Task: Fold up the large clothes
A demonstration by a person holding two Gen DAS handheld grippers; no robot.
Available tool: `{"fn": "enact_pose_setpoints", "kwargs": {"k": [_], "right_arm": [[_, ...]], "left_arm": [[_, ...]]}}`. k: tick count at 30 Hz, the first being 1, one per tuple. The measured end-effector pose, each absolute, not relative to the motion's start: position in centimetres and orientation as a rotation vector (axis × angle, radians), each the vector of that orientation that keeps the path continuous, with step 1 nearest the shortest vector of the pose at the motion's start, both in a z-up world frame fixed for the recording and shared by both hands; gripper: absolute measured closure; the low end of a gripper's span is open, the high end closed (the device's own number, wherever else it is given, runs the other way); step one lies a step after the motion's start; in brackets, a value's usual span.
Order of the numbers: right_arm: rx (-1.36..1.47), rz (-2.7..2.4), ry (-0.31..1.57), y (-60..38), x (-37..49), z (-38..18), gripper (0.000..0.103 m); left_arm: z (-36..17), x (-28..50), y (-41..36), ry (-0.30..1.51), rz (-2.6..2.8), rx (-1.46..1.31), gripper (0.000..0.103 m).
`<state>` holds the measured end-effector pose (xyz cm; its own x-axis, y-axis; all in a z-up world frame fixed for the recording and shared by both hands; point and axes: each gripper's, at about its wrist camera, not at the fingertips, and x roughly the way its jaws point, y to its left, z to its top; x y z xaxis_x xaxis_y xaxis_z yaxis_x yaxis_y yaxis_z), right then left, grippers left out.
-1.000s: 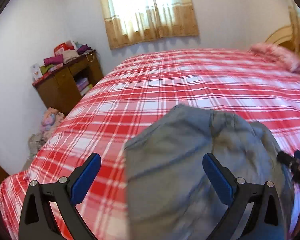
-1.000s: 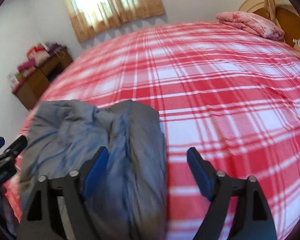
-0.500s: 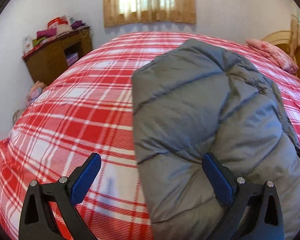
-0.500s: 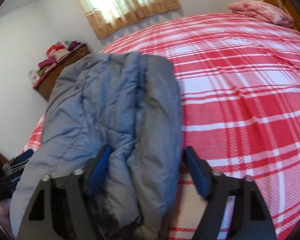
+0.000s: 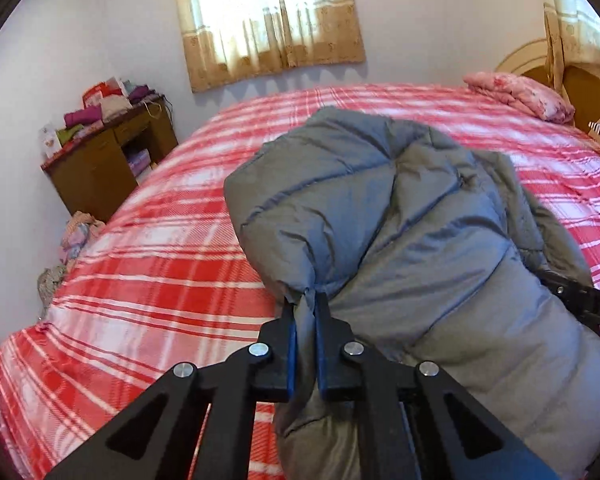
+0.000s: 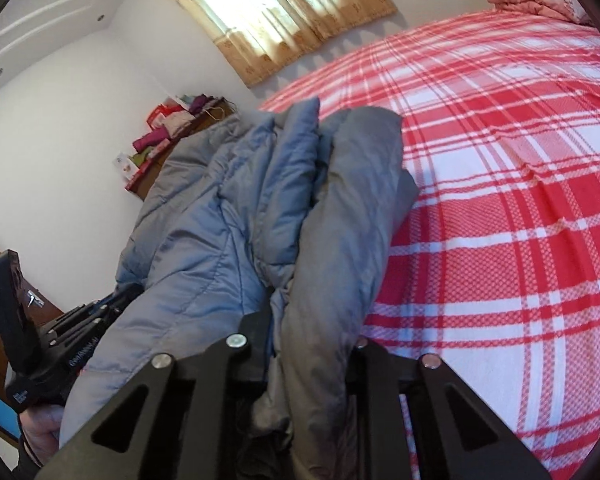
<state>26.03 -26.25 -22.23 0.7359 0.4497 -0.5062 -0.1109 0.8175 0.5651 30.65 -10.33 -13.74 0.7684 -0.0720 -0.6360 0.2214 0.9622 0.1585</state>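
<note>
Jacket [image 5: 400, 240] lay bunched on bed [image 5: 148, 280] near its front edge. L gripper [image 5: 306, 312] just clamped onto thin fold at jacket's left edge; R gripper [image 6: 312, 344] just closed on thick bunch at right edge, pads buried in fabric.

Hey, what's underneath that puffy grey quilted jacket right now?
The grey quilted jacket lies on the bed's red and white plaid sheet, which shows all around it. Whatever sits directly beneath the jacket is covered, so I cannot tell if anything else is there.
</note>
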Motion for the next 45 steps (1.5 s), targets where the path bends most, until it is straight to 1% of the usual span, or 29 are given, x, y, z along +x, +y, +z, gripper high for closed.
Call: {"fn": "enact_pose_setpoints", "kwargs": {"k": [8,12,22,45], "right_arm": [[0.465,0.413,0.641,-22.5,26.7,-18.7,0.084],[0.428,0.457,0.641,-20.3,27.6,-17.9,0.084],[0.326,0.532,0.661,-15.3,30.0,-17.4,0.084],[0.183,0.628,0.708,-8.3,33.6,-17.9,0.084]], "left_arm": [[-10.1,28.3,-5.9,0.605,-0.095,0.206,0.097],[-9.5,27.6,-3.5,0.592,-0.055,0.195,0.098],[-9.5,26.2,2.2,0.593,0.034,0.131,0.098],[-10.9,24.6,9.8,0.601,0.143,0.049,0.098]]}}
